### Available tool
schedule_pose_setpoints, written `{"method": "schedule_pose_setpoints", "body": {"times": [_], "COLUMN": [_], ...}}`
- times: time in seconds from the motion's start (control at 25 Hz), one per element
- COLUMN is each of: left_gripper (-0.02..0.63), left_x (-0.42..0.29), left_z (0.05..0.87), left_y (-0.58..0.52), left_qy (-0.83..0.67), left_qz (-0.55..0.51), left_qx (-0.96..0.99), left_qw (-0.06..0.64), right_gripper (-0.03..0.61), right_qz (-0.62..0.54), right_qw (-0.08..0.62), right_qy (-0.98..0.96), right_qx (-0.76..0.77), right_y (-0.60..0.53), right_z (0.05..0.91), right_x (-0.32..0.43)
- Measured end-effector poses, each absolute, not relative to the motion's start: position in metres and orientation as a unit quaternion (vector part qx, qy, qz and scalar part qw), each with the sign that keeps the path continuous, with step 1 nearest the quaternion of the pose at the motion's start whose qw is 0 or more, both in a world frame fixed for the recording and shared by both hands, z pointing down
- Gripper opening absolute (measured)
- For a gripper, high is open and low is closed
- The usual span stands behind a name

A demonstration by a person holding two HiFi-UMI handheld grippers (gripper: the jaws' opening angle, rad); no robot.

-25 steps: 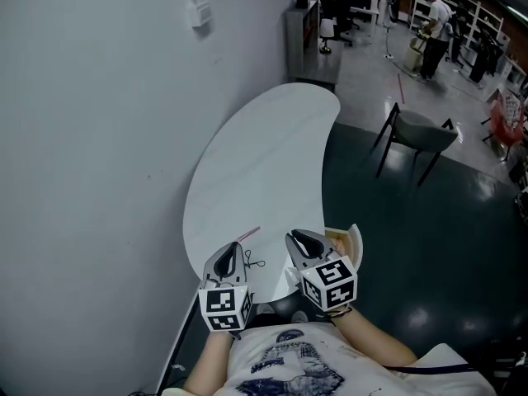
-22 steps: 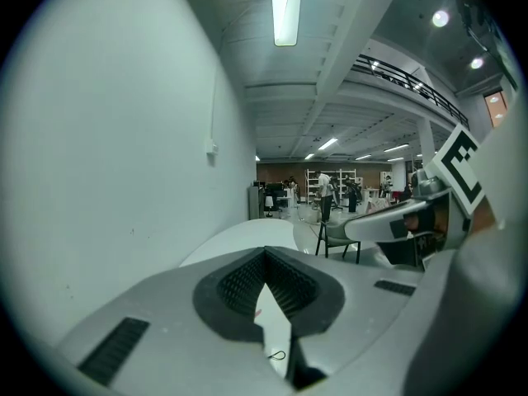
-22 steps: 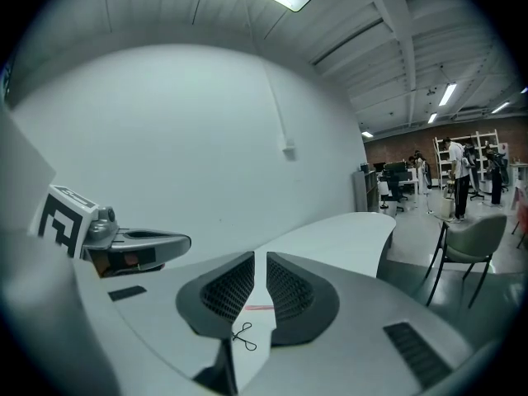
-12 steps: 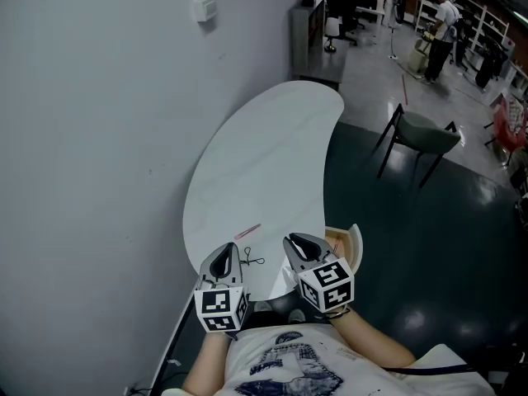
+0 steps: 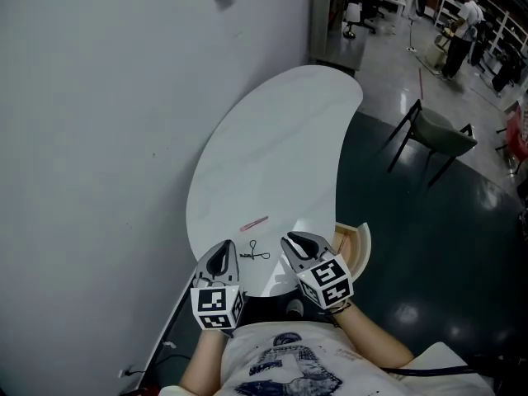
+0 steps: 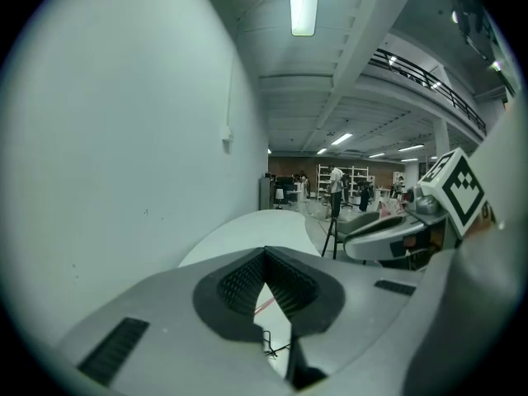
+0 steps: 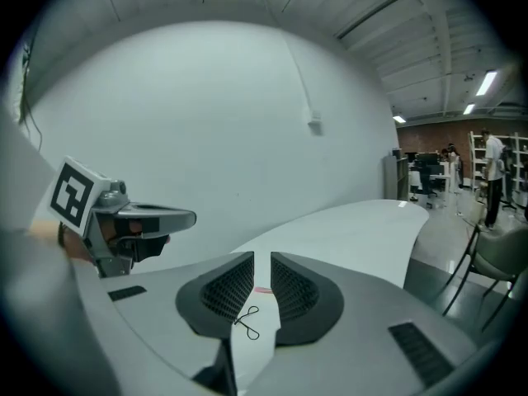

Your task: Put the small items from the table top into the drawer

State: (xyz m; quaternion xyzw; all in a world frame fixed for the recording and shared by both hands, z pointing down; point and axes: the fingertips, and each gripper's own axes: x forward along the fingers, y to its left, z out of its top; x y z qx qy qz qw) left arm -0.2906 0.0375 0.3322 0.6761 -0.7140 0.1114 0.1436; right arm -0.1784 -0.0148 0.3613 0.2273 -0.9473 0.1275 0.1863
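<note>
The small black wire piece (image 5: 254, 252) with looped ends lies flat near the close edge of the white, kidney-shaped surface (image 5: 280, 139). A thin pink stick (image 5: 253, 222) lies just beyond it, apart from it and a little nearer the grey wall (image 5: 99, 139). Neither thing is in the drawer yet. The pale wooden drawer (image 5: 356, 239) stands pulled open at the right of the surface's close edge.

The right gripper (image 5: 295, 242) hangs between the wire piece and the drawer. Its jaws are parted by a narrow slot with nothing gripped, and in the right gripper view the wire piece (image 7: 247, 320) shows through that slot, with the pink stick (image 7: 262, 289) further on. The left gripper (image 5: 224, 252) hovers just left of the wire piece, jaws clenched tip to tip on nothing.

I judge the first pick is only being lined up, and the right gripper looks the better placed for it. The wire lies thin and flat, so the tips should come right down to the surface and straddle the crossing of the wire, not one loop. The jaws should then close slowly, so the wire doesn't skate away. The left gripper must part its jaws before it can try the stick. The move across to the drawer is short.
</note>
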Motion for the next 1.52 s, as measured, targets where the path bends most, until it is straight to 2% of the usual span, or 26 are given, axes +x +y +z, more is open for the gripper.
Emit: {"method": "schedule_pose_setpoints", "body": {"times": [0.36,0.84,1.0,1.24,1.52], "left_gripper": [0.020,0.020,0.020,0.020,0.020], "left_x": [-0.330,-0.360,-0.368,-0.389,-0.407], "left_z": [0.361,0.404,0.411,0.423,0.444], "left_y": [0.012,-0.017,-0.029,-0.044,-0.055], "left_qy": [-0.713,-0.697,-0.689,-0.676,-0.652], "left_qz": [0.127,0.135,0.132,0.134,0.147], "left_qx": [0.669,0.675,0.681,0.692,0.707], "left_qw": [0.169,0.203,0.211,0.213,0.229], "right_gripper": [0.066,0.156,0.158,0.157,0.156], "right_qz": [0.117,0.116,0.089,-0.030,-0.010], "right_qw": [0.230,0.277,0.311,0.378,0.408], "right_qy": [-0.951,-0.945,-0.943,-0.925,-0.913], "right_qx": [0.171,0.128,0.079,0.033,0.028], "right_y": [-0.031,-0.051,-0.051,-0.058,-0.063], "right_z": [0.398,0.442,0.457,0.493,0.522], "right_x": [-0.225,-0.265,-0.281,-0.301,-0.313]}}
